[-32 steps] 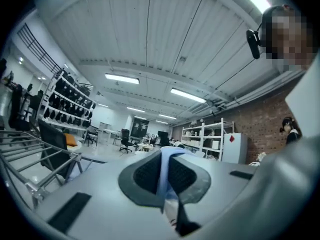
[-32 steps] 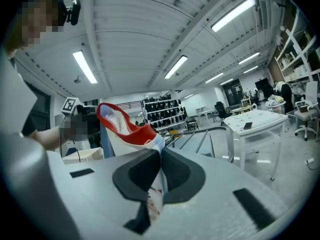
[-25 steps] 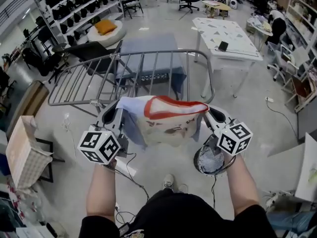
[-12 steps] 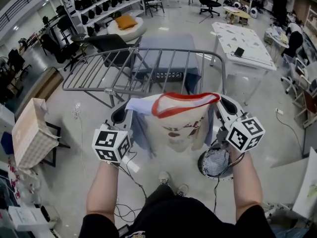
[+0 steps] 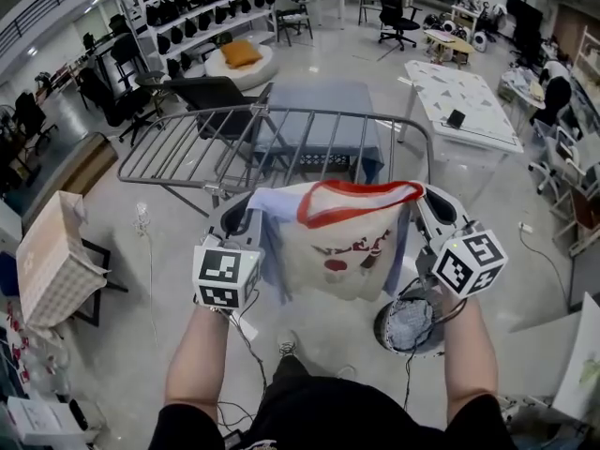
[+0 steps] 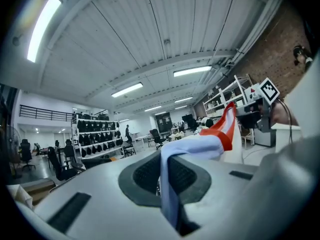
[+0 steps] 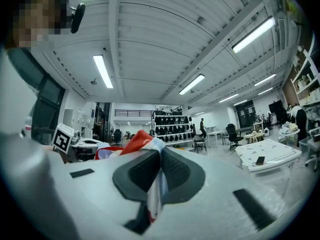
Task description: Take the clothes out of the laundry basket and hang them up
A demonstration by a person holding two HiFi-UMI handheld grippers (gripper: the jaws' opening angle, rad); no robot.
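While the white, red-collared garment hangs spread just in front of the drying rack, the left gripper is clamped on one top corner and the right gripper on the other. The laundry basket sits on the floor, nearer than the rack.

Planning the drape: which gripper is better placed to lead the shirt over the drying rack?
Left, probably: both are shut on the shirt, but the left gripper faces the drying rack bars; the right gripper sits at its rounded corner.
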